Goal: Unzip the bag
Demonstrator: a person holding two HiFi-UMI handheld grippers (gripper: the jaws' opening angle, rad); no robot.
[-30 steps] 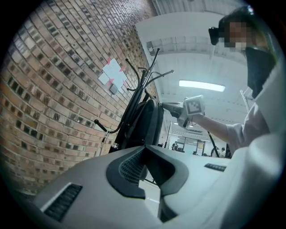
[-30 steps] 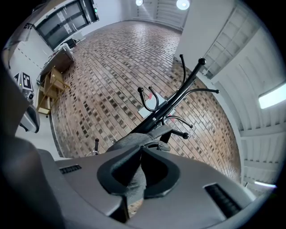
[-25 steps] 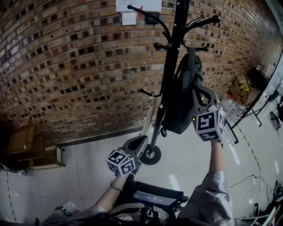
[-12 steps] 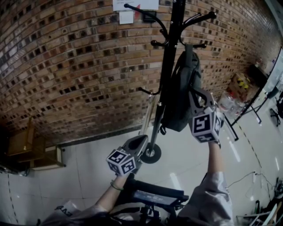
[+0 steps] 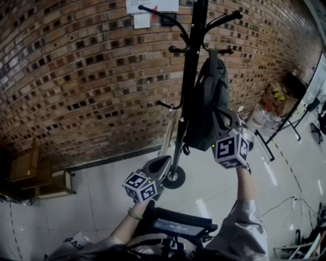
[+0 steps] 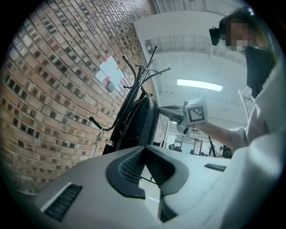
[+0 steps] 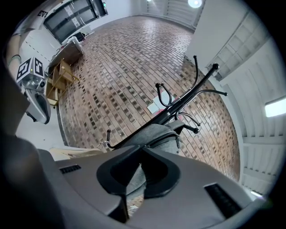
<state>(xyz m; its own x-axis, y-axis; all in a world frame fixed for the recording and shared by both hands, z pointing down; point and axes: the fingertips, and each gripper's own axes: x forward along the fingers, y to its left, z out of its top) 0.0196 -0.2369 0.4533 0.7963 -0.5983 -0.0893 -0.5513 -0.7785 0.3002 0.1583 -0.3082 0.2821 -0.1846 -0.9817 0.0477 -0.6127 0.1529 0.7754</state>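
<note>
1. Closest in is the left gripper (image 6: 144,147), held low and pointing level. Its fingers are tips-together with nothing pinched in them, just floor (image 5: 214,188) showing through the gap lower down.
2. Just past those fingers, a touch to their right, is the little front wheel of a scooter (image 5: 173,178). The scooter leans up against the wall.
3. The right gripper (image 7: 142,148) is up higher and off to the right of the left fingers, on an outstretched arm in a light sleeve (image 5: 244,224).
4. Its fingers are pinched shut on the bag (image 5: 206,102), tips on the grey cloth just under the zip line (image 7: 163,139). The pull itself I can't make out, since the tips cover that spot.
5. The bag is a dark grey backpack that hangs by its top loop. It runs from above the right fingers to just below them, and it sits well above and to the right of the left fingers.
6. It hangs off a black coat rack (image 5: 189,81), whose pole stands just left of the right fingers. The hooks curl out overhead.
7. Behind all that is the brick wall (image 5: 91,76), with a couple of papers (image 5: 152,6) stuck on it high above both sets of fingers.
8. Some wooden furniture (image 5: 25,163) sits way off to the left of the left fingers.
</note>
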